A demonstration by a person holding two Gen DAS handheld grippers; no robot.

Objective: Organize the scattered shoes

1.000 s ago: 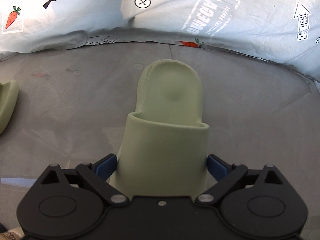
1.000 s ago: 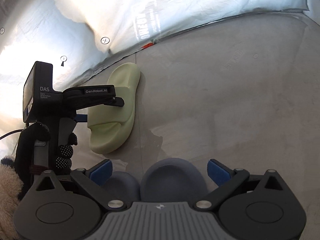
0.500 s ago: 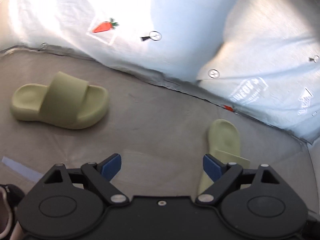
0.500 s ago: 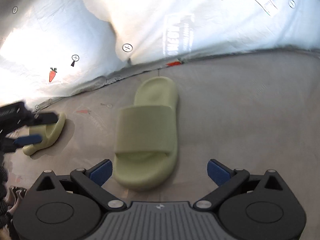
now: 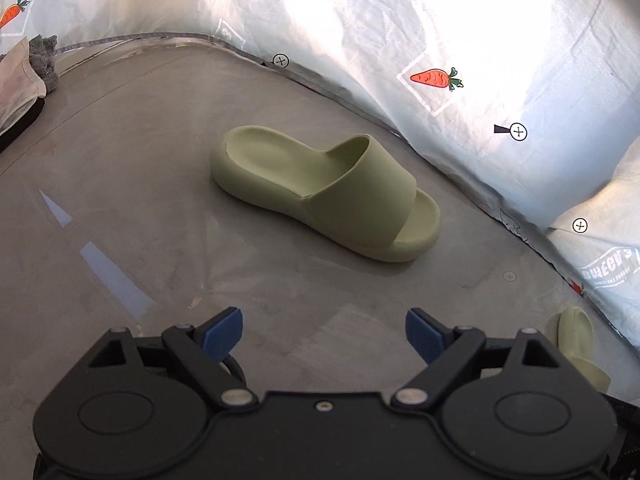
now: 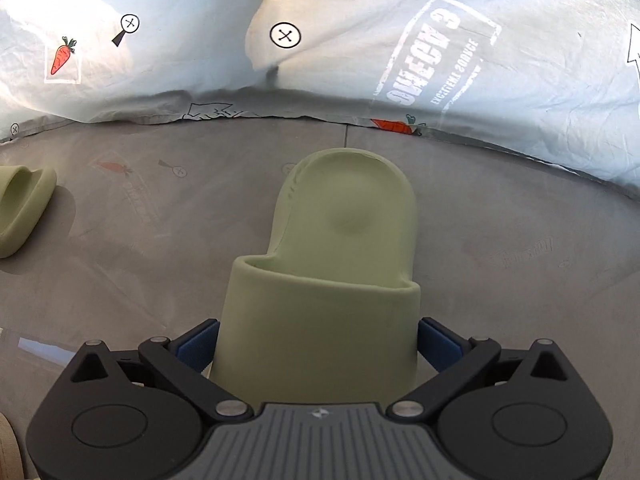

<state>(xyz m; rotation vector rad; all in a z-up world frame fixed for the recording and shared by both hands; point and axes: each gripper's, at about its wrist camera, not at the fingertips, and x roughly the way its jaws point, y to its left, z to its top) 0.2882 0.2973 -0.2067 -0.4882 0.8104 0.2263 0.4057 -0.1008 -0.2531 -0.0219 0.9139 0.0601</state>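
- Grey floor (image 5: 120,208) runs up to a printed silver sheet (image 5: 500,40) with carrot marks.
- One green slide (image 6: 332,280) lies on that floor, its strap between the blue pads of the right tool (image 6: 318,346), which looks clenched on it.
- Second slide (image 5: 324,192) sits near the sheet, well ahead of the left tool (image 5: 324,330), which is spread wide and empty.
- Its toe is cut off at the right view's edge.

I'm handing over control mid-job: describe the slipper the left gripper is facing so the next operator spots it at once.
Find the printed tent wall and its orange carrot. On the grey floor just below it lies a green slipper, side-on, ahead of the open left gripper. Unlike its twin between the right gripper's fingers, it lies free.
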